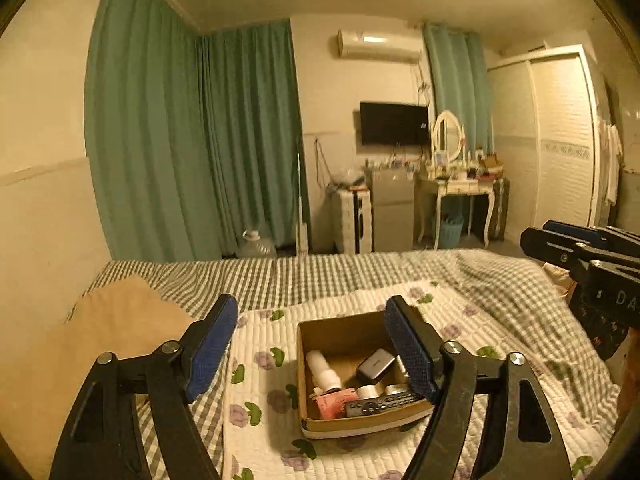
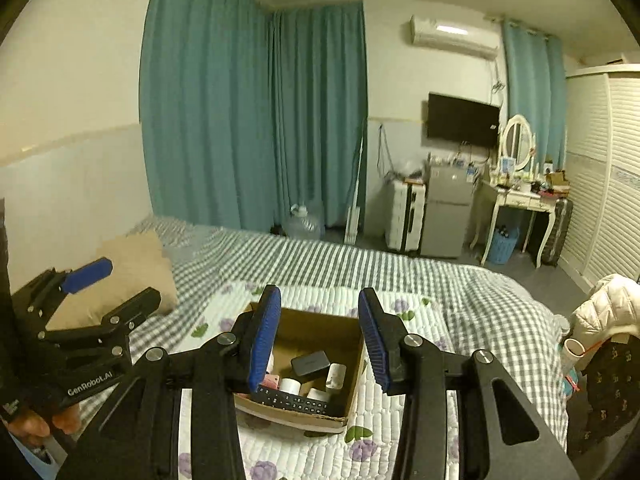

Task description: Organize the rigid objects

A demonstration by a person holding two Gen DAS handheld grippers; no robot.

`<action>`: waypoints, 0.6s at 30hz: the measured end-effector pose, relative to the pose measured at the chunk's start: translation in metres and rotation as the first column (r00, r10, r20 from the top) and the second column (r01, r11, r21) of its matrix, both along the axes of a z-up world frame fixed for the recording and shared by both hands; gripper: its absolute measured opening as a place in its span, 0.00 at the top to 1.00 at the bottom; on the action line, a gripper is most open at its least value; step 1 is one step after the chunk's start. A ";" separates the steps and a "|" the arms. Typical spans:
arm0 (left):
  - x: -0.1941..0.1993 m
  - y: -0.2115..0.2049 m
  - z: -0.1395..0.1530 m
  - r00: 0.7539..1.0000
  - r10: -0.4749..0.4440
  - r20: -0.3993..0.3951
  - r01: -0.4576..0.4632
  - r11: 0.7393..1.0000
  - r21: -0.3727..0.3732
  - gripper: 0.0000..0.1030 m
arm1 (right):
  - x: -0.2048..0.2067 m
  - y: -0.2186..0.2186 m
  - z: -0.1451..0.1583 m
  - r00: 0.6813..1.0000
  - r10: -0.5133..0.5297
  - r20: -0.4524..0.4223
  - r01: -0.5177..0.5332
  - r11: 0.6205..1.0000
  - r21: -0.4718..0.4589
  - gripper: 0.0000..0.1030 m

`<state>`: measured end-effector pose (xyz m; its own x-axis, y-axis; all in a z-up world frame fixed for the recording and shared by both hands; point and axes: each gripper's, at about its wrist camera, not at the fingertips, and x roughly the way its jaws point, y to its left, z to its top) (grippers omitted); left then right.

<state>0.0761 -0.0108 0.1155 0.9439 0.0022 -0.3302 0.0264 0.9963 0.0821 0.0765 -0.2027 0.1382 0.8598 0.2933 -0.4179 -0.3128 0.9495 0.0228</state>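
An open cardboard box sits on a flowered quilt on the bed. In it lie a black remote, a white bottle, a dark grey case, a pink item and small white jars. My left gripper is open and empty above the box's near left side. My right gripper is open and empty above the box. Each gripper shows at the edge of the other's view.
A tan pillow lies at the bed's left by the wall. A white jacket lies at the right bed edge. Beyond the bed stand curtains, a water jug, a suitcase, a small fridge, a vanity table and a wardrobe.
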 end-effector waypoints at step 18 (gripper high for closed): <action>-0.043 0.010 -0.083 0.998 0.022 0.052 -0.020 0.999 -0.038 0.00 | -0.047 -0.007 -0.095 0.994 -0.092 0.062 0.090 0.995 0.033 0.00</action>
<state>0.0326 -0.0008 0.0320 0.9599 0.0105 -0.2802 0.0023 0.9990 0.0452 0.0296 -0.2094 0.0428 0.9078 0.2247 -0.3542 -0.2273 0.9732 0.0350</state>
